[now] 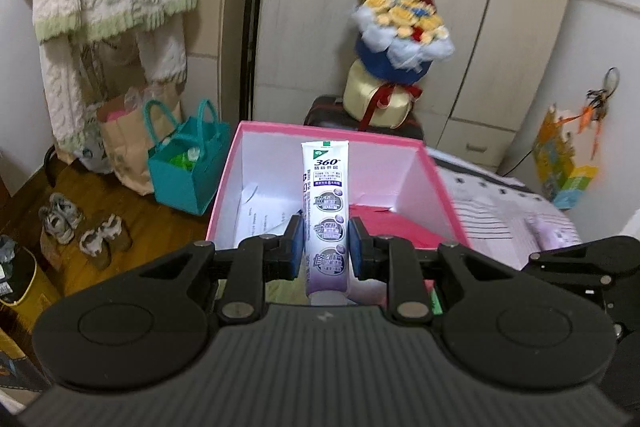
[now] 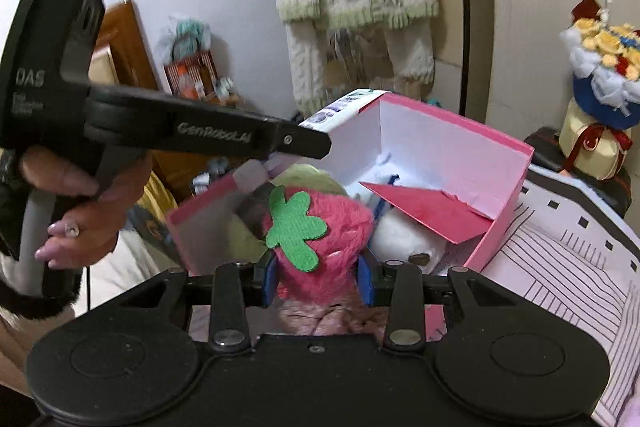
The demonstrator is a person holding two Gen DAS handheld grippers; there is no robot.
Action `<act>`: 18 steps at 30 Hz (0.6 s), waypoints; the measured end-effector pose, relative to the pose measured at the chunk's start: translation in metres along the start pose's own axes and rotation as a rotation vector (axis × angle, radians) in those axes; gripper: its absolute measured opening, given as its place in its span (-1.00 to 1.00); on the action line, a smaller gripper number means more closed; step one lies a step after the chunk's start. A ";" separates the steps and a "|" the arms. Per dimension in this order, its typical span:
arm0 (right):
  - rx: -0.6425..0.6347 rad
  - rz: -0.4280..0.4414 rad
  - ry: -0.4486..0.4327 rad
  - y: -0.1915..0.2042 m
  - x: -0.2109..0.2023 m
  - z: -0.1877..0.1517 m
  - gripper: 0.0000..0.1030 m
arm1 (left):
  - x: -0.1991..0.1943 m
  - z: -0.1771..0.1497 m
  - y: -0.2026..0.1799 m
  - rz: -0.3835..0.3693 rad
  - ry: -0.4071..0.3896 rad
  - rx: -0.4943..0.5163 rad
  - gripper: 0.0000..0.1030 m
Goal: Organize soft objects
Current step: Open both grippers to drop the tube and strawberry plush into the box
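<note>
My left gripper [image 1: 325, 247] is shut on a white and purple toothpaste tube [image 1: 325, 203], held upright over the near edge of an open pink box [image 1: 436, 179] with white inner walls. My right gripper [image 2: 318, 277] is shut on a pink strawberry plush [image 2: 340, 223] with a green felt leaf, at the near side of the same pink box [image 2: 516, 179]. The left gripper's body [image 2: 180, 135] crosses the right wrist view, with the tube's end [image 2: 344, 105] showing past it. A white plush [image 2: 412, 239] and a yellow-green plush [image 2: 308, 175] lie in the box.
The box sits on a striped bedspread [image 2: 560, 259]. Papers [image 1: 260, 211] and a red flap [image 1: 384, 223] lie inside it. A flower bouquet [image 1: 400, 39] stands on a dark case behind. A teal bag [image 1: 184, 163], a paper bag and shoes [image 1: 80, 227] are on the wooden floor at left.
</note>
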State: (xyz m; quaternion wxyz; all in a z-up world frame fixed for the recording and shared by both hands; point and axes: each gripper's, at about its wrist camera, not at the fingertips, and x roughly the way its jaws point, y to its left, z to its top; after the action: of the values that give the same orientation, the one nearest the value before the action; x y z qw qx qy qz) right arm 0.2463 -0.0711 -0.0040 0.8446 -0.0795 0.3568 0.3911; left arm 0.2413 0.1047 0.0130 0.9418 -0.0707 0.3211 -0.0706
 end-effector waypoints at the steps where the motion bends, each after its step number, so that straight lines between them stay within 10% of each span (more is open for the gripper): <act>1: -0.006 0.004 0.018 -0.004 0.007 0.002 -0.16 | 0.007 0.001 0.002 0.002 0.014 -0.003 -0.57; 18: -0.161 -0.175 0.052 0.015 0.037 -0.007 0.25 | 0.042 -0.001 0.005 -0.011 0.067 -0.066 -0.44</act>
State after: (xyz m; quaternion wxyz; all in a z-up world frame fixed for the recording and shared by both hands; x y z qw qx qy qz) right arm 0.2484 -0.0418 -0.0310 0.8570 -0.1881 0.3377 0.3409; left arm 0.2734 0.1024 -0.0138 0.9272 -0.1012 0.3544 -0.0673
